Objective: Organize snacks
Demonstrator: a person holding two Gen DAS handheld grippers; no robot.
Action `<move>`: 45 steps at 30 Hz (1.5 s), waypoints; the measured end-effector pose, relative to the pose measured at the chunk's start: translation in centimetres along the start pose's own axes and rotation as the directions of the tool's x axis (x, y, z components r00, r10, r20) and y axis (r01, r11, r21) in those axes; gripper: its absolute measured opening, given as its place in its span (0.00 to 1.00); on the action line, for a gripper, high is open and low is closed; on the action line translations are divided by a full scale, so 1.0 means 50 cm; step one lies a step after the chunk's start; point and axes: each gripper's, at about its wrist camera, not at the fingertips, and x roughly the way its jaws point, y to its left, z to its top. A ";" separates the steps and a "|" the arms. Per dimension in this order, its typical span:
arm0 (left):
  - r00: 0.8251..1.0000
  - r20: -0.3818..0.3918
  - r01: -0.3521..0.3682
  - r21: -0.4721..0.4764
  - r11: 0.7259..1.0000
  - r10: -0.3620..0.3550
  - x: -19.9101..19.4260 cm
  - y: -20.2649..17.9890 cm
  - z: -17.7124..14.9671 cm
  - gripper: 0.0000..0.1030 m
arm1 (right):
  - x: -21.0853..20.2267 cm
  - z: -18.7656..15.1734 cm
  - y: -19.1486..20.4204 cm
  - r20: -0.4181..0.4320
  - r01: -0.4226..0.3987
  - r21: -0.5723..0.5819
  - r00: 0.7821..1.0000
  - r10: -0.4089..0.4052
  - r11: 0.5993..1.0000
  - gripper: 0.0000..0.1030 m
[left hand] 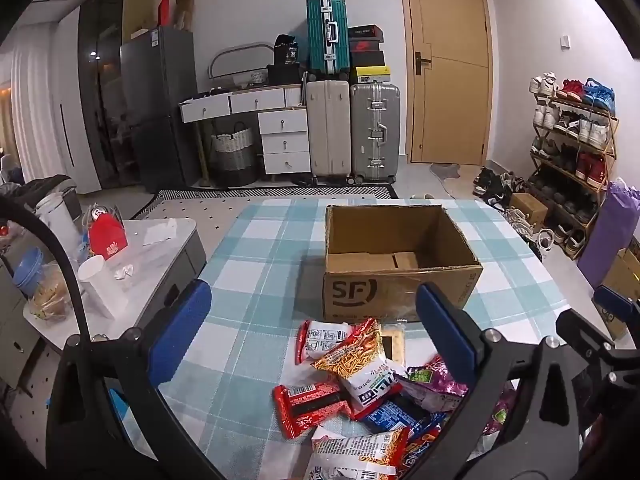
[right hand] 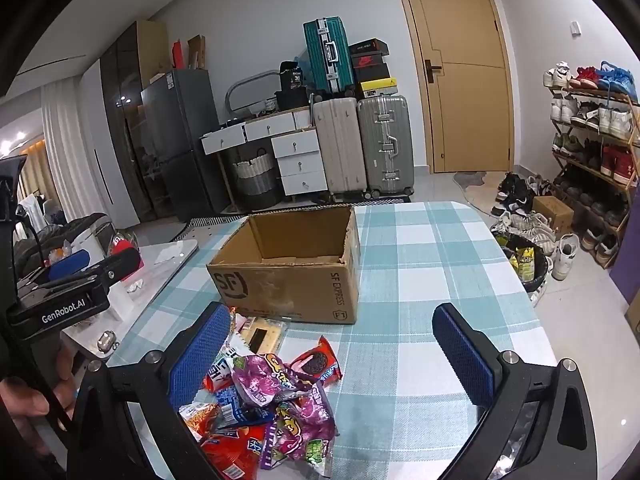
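Left view: my left gripper (left hand: 314,316) spread, holding nothing; box (left hand: 400,268) mid-table, looks empty; snacks (left hand: 360,392) piled at near edge. Right view: right gripper (right hand: 332,344) spread too. Nothing packed yet, I judge.

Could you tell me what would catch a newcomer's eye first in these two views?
Probably the bright heap of snack packets on the checked tablecloth, nearest the cameras. Just behind it stands the open SF cardboard box, with no snacks visible inside. Both grippers, left gripper and right gripper, hover open over the heap.
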 end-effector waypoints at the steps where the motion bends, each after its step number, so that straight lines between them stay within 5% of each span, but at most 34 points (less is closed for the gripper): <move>1: 1.000 0.000 0.003 0.000 1.000 -0.003 -0.001 0.000 0.000 0.99 | 0.000 0.000 -0.001 0.000 -0.001 0.001 1.000 0.001 1.000 1.00; 45: 1.000 -0.025 0.017 0.023 1.000 -0.016 -0.006 -0.011 -0.016 0.99 | 0.002 -0.009 -0.010 -0.016 -0.005 0.020 1.000 0.006 1.000 1.00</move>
